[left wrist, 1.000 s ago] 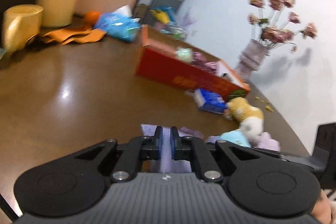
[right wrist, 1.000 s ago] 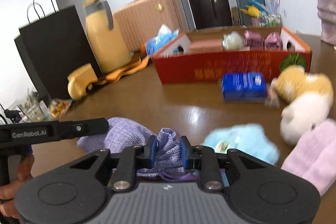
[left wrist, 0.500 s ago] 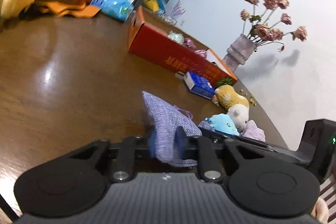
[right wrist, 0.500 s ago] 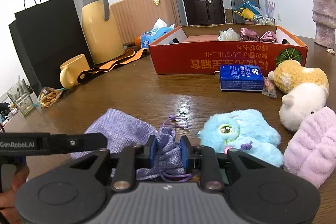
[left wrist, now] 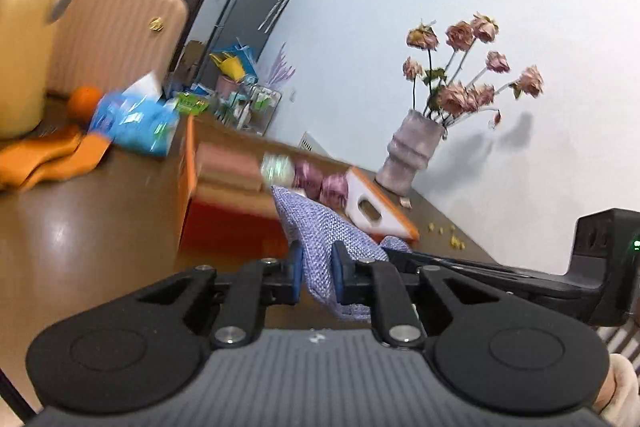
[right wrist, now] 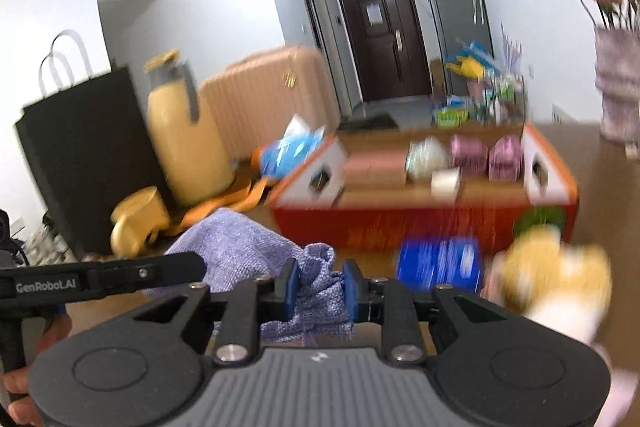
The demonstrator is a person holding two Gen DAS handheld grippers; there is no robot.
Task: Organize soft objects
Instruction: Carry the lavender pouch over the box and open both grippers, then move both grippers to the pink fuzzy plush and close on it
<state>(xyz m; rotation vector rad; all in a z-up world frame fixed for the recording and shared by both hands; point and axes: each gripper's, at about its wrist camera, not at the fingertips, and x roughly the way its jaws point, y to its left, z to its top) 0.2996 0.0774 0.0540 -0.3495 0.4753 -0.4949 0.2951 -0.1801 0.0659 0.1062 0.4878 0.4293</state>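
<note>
A lilac woven drawstring pouch (left wrist: 316, 227) hangs in the air between both grippers. My left gripper (left wrist: 317, 267) is shut on one edge of it. My right gripper (right wrist: 318, 287) is shut on its gathered neck (right wrist: 320, 279). The pouch's body (right wrist: 232, 247) stretches left toward the left gripper's black arm (right wrist: 100, 277). Ahead stands the red cardboard box (right wrist: 400, 227) with pink and pale soft items inside; it also shows in the left wrist view (left wrist: 224, 223). A yellow-and-white plush toy (right wrist: 556, 279) lies blurred at the right.
A blue packet (right wrist: 438, 261) lies before the box. A yellow jug (right wrist: 184, 143), yellow mug (right wrist: 136, 223), black paper bag (right wrist: 80, 155), orange cloth (left wrist: 48, 155) and blue tissue pack (left wrist: 136, 123) stand at the table's far left. A vase of dried roses (left wrist: 416, 151) stands beyond the box.
Both grippers have lifted the pouch off the table and carried it toward the red box, which now looks nearer. The blue plush and pink mitten have dropped out of view.
</note>
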